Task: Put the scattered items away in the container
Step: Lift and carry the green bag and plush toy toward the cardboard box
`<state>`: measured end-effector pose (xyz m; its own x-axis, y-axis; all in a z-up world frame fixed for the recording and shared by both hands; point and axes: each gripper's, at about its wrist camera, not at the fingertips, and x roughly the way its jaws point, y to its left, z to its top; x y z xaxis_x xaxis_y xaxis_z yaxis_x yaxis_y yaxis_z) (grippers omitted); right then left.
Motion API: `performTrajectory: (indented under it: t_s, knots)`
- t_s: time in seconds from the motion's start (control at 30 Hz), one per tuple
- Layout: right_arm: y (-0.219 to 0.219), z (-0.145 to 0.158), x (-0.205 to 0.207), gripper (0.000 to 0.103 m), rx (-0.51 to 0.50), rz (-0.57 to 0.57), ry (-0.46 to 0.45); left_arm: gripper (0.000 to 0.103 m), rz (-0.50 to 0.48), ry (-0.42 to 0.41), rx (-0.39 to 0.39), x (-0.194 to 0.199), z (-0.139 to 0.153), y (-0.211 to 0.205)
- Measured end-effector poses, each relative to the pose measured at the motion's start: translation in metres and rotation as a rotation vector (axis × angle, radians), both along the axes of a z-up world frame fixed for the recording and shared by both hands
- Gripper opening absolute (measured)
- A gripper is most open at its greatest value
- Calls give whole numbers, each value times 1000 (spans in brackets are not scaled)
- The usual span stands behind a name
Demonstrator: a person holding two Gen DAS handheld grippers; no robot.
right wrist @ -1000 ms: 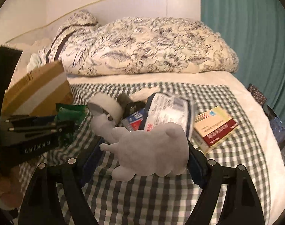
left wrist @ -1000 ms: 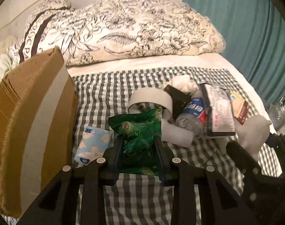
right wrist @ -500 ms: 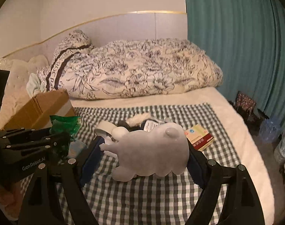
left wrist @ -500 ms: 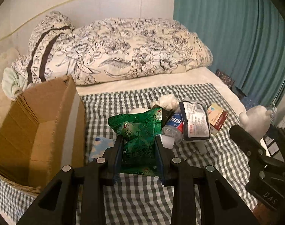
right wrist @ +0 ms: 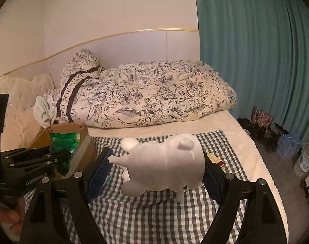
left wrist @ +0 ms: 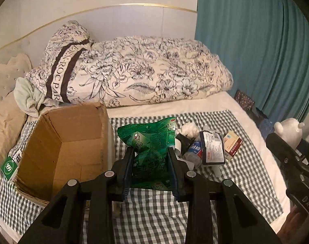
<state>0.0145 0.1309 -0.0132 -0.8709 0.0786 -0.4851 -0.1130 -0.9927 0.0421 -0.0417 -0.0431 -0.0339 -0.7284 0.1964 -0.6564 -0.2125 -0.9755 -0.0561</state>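
My left gripper [left wrist: 150, 158] is shut on a green foil packet [left wrist: 149, 142], held in the air above the checked cloth. To its left stands an open cardboard box [left wrist: 73, 142], seen again in the right wrist view as the cardboard box [right wrist: 84, 142]. My right gripper [right wrist: 156, 166] is shut on a white bear-shaped toy [right wrist: 164, 164], which also shows at the right edge of the left wrist view as the white toy [left wrist: 288, 131]. On the cloth lie a water bottle [left wrist: 194, 152], a white pouch [left wrist: 212, 150] and a small red and yellow carton [left wrist: 232, 145].
A floral duvet [left wrist: 144, 77] is piled at the head of the bed. A green-labelled box [left wrist: 9, 165] lies left of the cardboard box. Teal curtains [right wrist: 256, 50] hang on the right, with bags and water bottles [right wrist: 305, 158] on the floor beside the bed.
Both grippers have risen with their loads, and the bed now looks farther below. The inside of the cardboard box has come into the left wrist view.
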Motion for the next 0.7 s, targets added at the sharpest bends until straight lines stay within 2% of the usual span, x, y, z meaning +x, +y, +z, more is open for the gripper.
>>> performTrajectory:
  t_s: [0.23,0.43,0.7]
  knots:
    - [-14,25,8,82,8,-2,36,32,-11,45,12,10,23,-12]
    - [-24,32,3,82,9,7,40,32,-1,50,24,8,28,-22]
    - [-51,38,-10,82,19,50,43,32,58,60,23,2,32,-51]
